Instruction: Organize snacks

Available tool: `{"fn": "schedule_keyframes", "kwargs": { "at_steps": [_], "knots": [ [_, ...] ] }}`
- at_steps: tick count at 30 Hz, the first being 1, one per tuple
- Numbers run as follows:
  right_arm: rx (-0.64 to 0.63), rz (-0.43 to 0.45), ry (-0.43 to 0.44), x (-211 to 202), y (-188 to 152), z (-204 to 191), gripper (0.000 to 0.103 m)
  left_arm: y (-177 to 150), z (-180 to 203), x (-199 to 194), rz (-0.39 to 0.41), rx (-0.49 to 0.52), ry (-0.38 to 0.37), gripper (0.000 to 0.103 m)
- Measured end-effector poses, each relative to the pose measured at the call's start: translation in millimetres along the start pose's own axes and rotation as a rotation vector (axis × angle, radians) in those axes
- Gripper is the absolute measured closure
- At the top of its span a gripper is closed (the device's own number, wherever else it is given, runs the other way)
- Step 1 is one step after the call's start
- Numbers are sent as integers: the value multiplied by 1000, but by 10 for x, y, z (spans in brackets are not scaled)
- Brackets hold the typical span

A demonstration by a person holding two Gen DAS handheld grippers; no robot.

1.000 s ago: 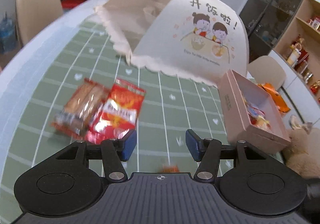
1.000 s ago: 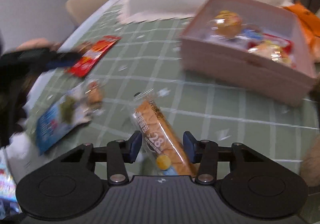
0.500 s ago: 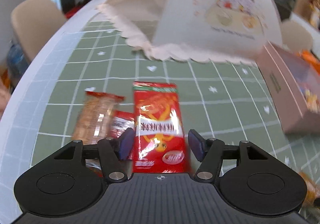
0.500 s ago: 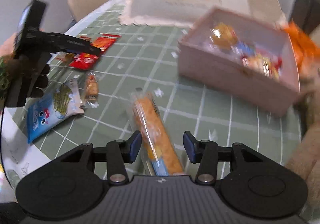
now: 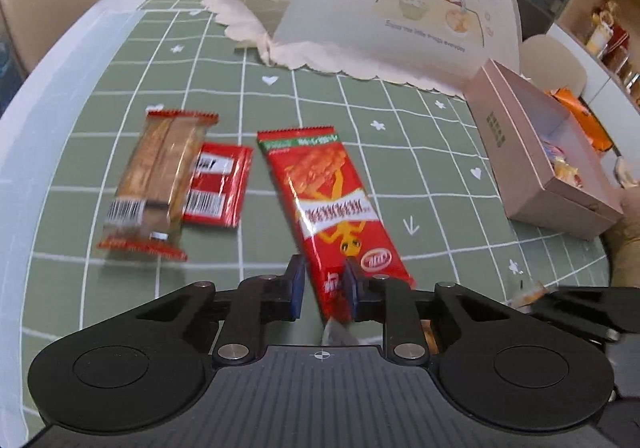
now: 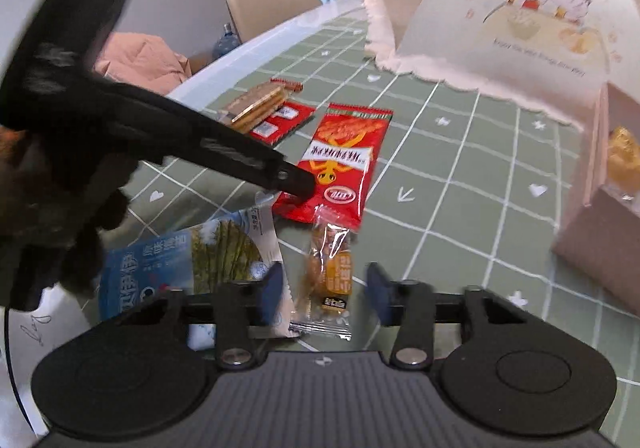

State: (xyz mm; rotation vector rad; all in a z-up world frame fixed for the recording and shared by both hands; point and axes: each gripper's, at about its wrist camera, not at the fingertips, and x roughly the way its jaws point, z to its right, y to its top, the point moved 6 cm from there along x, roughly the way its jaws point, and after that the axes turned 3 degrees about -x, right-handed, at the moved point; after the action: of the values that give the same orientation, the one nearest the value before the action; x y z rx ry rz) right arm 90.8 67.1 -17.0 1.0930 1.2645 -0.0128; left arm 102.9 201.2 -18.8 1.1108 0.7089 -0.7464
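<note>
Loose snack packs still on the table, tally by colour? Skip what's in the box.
Red: 2, long pack, small pack
Red-edged clear: 1, cracker pack
Blue: 1, pack
Orange-clear: 1, pack
Total: 5

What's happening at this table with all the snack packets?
A person is tidying snacks using a handheld gripper in each hand. The left gripper has pinched the near end of a long red snack packet that lies on the green checked tablecloth. The right gripper is closing around a small clear-wrapped orange snack, but its pads are not yet pressing on it. A pink box already holding some snacks sits to the right.
</note>
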Motion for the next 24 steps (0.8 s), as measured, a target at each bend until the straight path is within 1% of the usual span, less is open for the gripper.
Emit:
{"fn": "schedule_keyframes", "kwargs": {
  "at_steps": [2,3,5,7,8,10,12,14,16,18,19,22,24],
  "knots": [
    [32,-10,9,-29,-44,57,77,-18,5,-27,-3,-6,0,78],
    [49,-17,-5,-79,-78,115,77,-12,8,-54,8,-17,0,78],
    [75,-18,-47,-207,-187,244,78,41,-4,-114,58,-54,5,77],
    [96,-20,-108,-364,-317,415,78,139,-43,-152,111,-118,22,77],
    [104,-21,-133,-423,-362,487,78,201,-62,-146,135,-150,34,77],
    [128,-16,-176,-548,-430,611,78,319,-113,-100,170,-207,81,76],
    [148,-11,-195,-650,-481,693,78,445,-136,24,175,-246,107,76],
    [163,-11,-196,-745,-545,733,75,549,-111,171,166,-246,112,76],
    [171,-18,-188,-819,-608,741,75,587,-31,307,146,-214,116,73],
    [176,-14,-190,-880,-664,733,75,571,153,379,131,-132,104,73],
    [176,-11,-193,-891,-686,737,75,538,261,396,118,-86,86,73],
    [189,-13,-196,-919,-746,775,74,301,639,385,70,67,8,73],
    [202,-19,-196,-931,-792,811,74,109,822,326,52,140,-22,72]
  ]
}}
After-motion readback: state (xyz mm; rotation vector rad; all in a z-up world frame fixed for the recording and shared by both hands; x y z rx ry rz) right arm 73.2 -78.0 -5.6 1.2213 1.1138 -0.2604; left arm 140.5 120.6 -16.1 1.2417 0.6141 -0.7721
